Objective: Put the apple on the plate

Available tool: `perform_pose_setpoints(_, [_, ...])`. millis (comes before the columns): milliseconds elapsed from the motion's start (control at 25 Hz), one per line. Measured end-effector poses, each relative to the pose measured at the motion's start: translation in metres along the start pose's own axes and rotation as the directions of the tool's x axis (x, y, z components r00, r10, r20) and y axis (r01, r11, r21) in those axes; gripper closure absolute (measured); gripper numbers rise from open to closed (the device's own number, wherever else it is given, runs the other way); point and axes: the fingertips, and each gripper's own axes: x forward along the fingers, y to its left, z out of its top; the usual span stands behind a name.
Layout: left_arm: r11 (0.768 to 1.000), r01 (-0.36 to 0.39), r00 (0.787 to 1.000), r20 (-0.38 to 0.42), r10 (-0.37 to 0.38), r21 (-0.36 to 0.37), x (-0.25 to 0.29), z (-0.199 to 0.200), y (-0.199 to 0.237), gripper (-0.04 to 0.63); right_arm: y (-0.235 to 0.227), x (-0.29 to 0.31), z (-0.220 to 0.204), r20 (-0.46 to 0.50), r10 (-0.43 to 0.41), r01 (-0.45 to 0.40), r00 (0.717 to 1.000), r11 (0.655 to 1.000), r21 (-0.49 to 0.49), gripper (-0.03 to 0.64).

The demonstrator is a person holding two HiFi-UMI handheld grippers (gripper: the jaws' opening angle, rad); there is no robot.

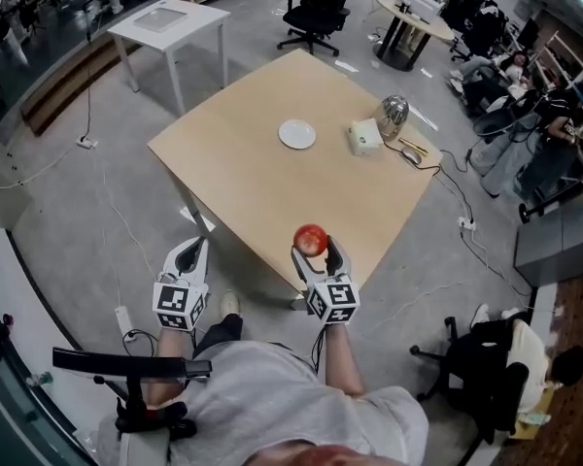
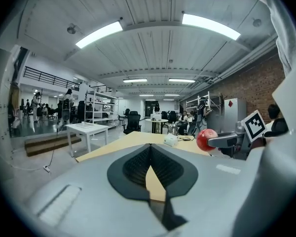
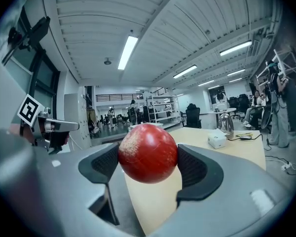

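A red apple (image 1: 311, 240) hangs over the near edge of the tan table (image 1: 262, 192), with my right gripper (image 1: 312, 248) shut on it. In the right gripper view the apple (image 3: 148, 153) fills the gap between the two dark pads (image 3: 195, 169). The white plate (image 1: 297, 134) lies empty at the far middle of the table, well beyond the apple. My left gripper (image 1: 190, 248) is off the table's near left edge, its jaws shut with nothing between them (image 2: 150, 151). From the left gripper view the apple (image 2: 205, 139) shows at the right in the other gripper's jaws.
A white box (image 1: 364, 137) and a metal kettle (image 1: 393, 115) stand right of the plate, with a cable beside them. A small white table (image 1: 167, 22), an office chair (image 1: 321, 3) and a round table (image 1: 413, 17) stand beyond. A black chair (image 1: 486, 367) is at my right.
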Motion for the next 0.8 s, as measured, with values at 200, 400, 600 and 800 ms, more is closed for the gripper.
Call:
perform_pose_setpoints(200, [1.000,0.016,1.000,-0.001,-0.016,-0.004,0.014,0.000,0.018,0.577,0.002,0.017,0.003,0.000,-0.017,0.017,1.000,1.000,0.001,0.239])
perform_pose_setpoints(400, [0.999,0.044,0.999,0.006,-0.044,-0.003,0.032,0.005,0.049,0.577,0.009,0.045,0.010,0.001,-0.049,0.049,0.999,0.999,0.008,0.239])
perform_pose_setpoints(600, [0.998,0.063,0.998,0.010,-0.063,-0.001,0.047,0.013,0.081,0.577,0.020,0.076,0.020,0.005,-0.069,0.069,0.998,0.998,0.010,0.239])
perform_pose_setpoints(800, [0.997,0.077,0.997,0.022,-0.077,-0.003,0.056,0.015,0.107,0.577,0.033,0.099,0.026,0.018,-0.079,0.079,0.997,0.997,0.008,0.239])
